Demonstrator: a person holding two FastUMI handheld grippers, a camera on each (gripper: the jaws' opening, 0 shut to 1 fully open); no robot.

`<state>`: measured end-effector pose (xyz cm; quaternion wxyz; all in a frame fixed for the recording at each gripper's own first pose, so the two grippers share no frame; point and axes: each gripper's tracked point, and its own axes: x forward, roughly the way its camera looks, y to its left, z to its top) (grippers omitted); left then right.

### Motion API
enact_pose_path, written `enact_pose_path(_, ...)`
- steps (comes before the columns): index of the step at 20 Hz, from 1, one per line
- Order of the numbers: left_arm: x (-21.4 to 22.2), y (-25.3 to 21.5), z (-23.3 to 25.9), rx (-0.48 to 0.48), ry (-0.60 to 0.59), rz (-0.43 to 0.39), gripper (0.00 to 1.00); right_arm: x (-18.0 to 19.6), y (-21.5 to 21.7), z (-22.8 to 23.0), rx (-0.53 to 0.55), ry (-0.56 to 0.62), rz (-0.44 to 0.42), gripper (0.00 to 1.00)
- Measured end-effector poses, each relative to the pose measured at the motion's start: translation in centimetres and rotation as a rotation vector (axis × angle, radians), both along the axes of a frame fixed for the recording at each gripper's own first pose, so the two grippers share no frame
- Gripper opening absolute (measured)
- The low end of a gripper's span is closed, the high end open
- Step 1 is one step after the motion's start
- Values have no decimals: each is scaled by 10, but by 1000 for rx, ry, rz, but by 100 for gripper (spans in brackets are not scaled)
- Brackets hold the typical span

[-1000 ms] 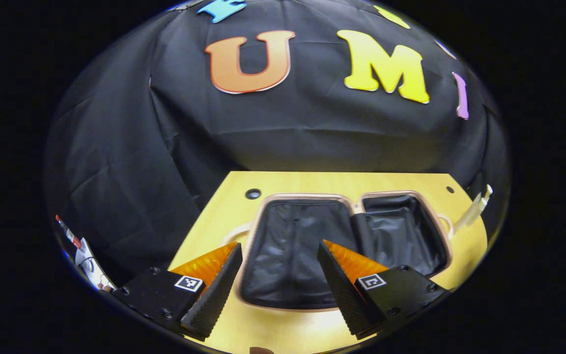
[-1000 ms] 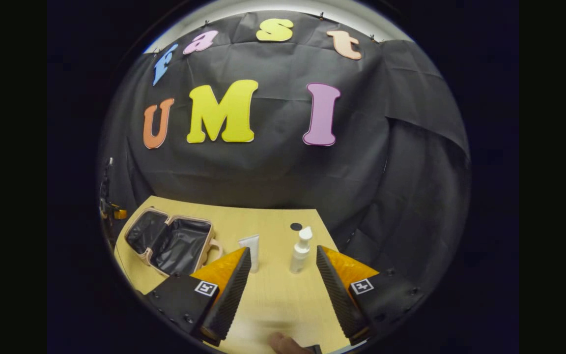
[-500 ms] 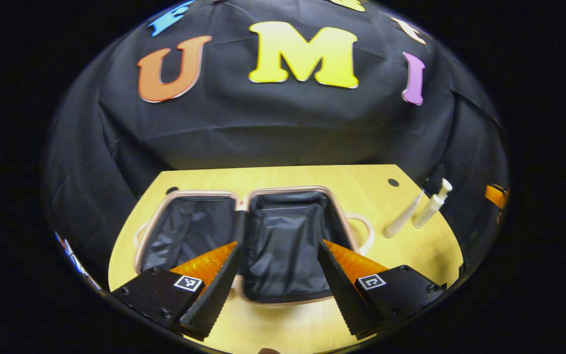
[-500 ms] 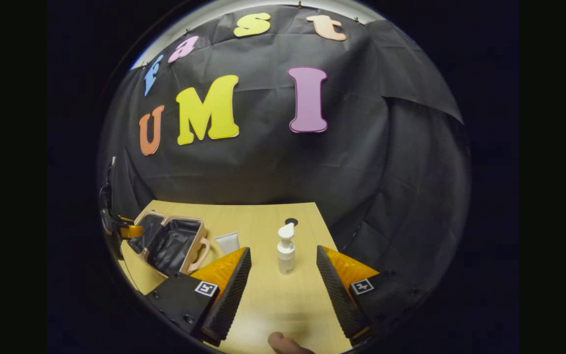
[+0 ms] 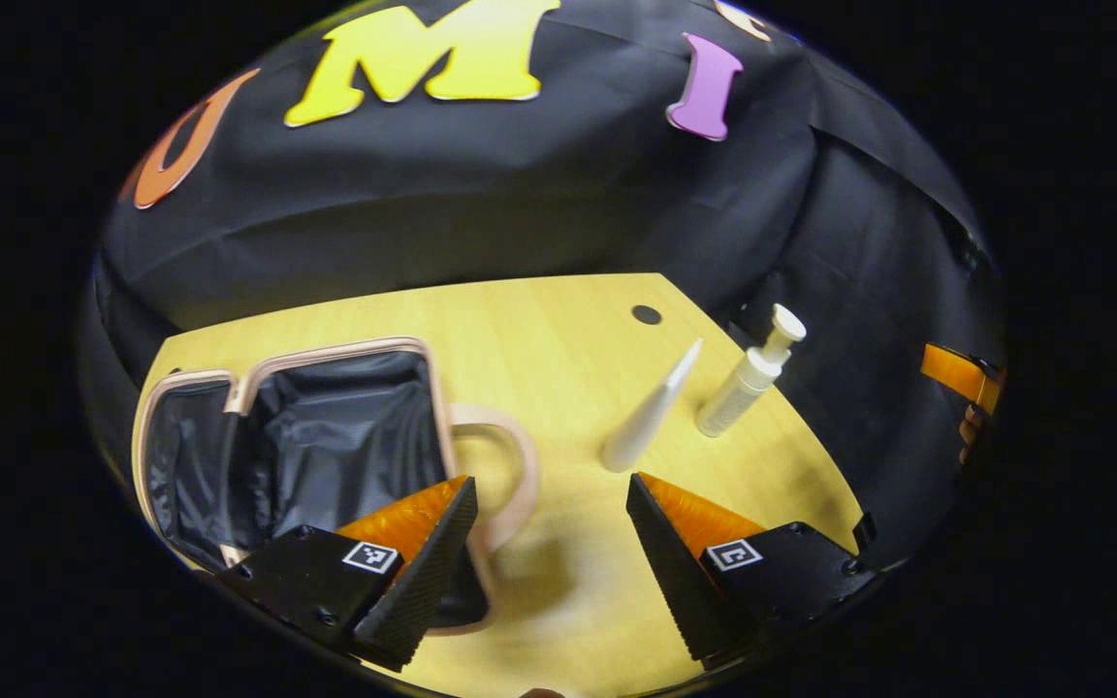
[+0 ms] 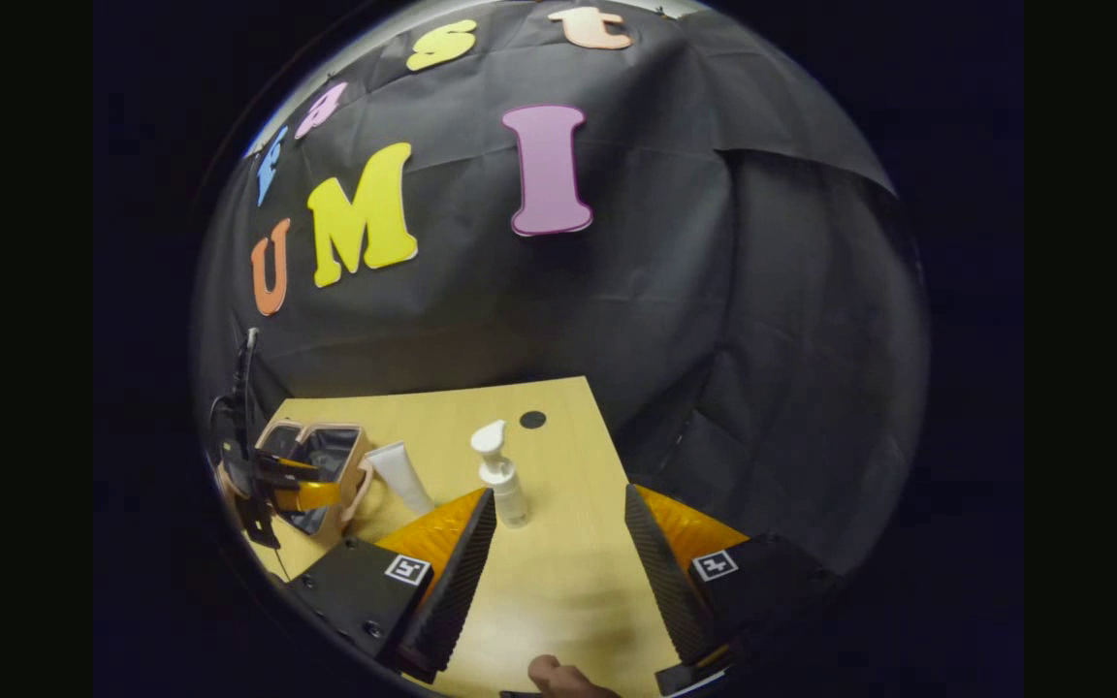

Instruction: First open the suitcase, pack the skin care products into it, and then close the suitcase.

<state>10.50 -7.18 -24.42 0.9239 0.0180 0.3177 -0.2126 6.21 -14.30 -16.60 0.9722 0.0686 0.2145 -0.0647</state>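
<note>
A: What do we see of the suitcase (image 5: 326, 427)?

B: It lies open flat on the wooden table (image 5: 558, 330), two halves side by side with a pinkish-tan rim and a black, crinkled lining. A looped handle (image 5: 505, 475) of the same tan sticks out from the half nearer the products. In the right gripper view we see the suitcase (image 6: 321, 460) small, at the table's left end.

A: Anything inside it?

B: We can make out only lining in both halves; part of the near half is hidden behind a finger of the left gripper (image 5: 549, 572).

A: And the skin care products?

B: Two, both on the table beyond the handle side of the suitcase. The white tube (image 5: 651, 412) stands on its wide cap with the flat crimped end up, long axis upright, just beside the handle but not touching it. The white pump bottle (image 5: 748, 378) also stands upright, its nozzle pointing away from the suitcase; it is on the far side of the tube from the suitcase, close to the tube but apart.

A: The grippers?

B: The left gripper's fingers are spread wide above the handle, holding nothing. The right gripper (image 6: 558, 572) is also spread with bare table between its fingers; the pump bottle (image 6: 505, 480) stands just beyond its left finger, untouched, with the tube (image 6: 403, 475) between it and the suitcase.
</note>
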Motion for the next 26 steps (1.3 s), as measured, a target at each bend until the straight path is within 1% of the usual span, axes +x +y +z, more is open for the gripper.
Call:
enact_pose_path(2, 7, -32, -10, -11, 7, -45, 99, -2, -11, -5, -15, 8, -6, 77)
enact_pose_path(3, 11, -46, -13, -27, 9, -59, 99, -4, -16, -8, -27, 9, -3, 79)
enact_pose_path(4, 16, -60, -15, -44, 14, -73, 99, -5, -19, -10, -38, 15, 6, 77)
enact_pose_path(5, 23, -69, -17, -48, 12, -77, 99, -6, -21, -13, -54, 22, 15, 79)
enact_pose_path(7, 41, -81, -24, -27, 5, -74, 94, -7, -24, -16, -89, 29, 42, 77)
enact_pose_path(9, 54, -93, -32, -21, 7, -79, 87, -8, -32, -18, -121, 33, 55, 79)
enact_pose_path(12, 67, -103, -48, 1, 18, -85, 69, -11, -42, -26, -124, 54, 58, 79)
enact_pose_path(13, 70, -102, -53, 11, 26, -82, 67, -11, -44, -31, -127, 63, 59, 79)
enact_pose_path(14, 73, -104, -55, 6, 27, -78, 59, -12, -46, -35, -133, 72, 61, 79)
enact_pose_path(15, 78, -105, -55, -6, 13, -70, 53, -12, -47, -39, -139, 78, 62, 79)
enact_pose_path(16, 81, -105, -55, -13, 4, -61, 50, -15, -48, -42, -139, 84, 69, 79)
enact_pose_path(17, 83, -106, -55, -16, 2, -61, 48, -16, -45, -45, -137, 88, 81, 79)
enact_pose_path(18, 83, -105, -55, -14, -7, -56, 51, -15, -41, -47, -137, 92, 97, 79)
enact_pose_path(19, 82, -104, -54, -10, -9, -53, 44, -13, -35, -49, -133, 96, 118, 77)
enact_pose_path(22, 74, -101, -54, 21, -6, -43, 38, 4, -15, -44, -110, 83, 167, 79)
enact_pose_path(23, 66, -101, -48, 6, -4, -43, 37, 11, -8, -44, -102, 81, 179, 79)
enact_pose_path(24, 61, -102, -44, -14, -3, -40, 41, 18, 1, -45, -89, 84, 194, 78)
enact_pose_path(25, 53, -101, -39, -28, 3, -36, 35, 24, 11, -45, -68, 82, 212, 79)
enact_pose_path(26, 46, -99, -36, -31, 5, -27, 35, 33, 23, -46, -50, 85, 232, 79)
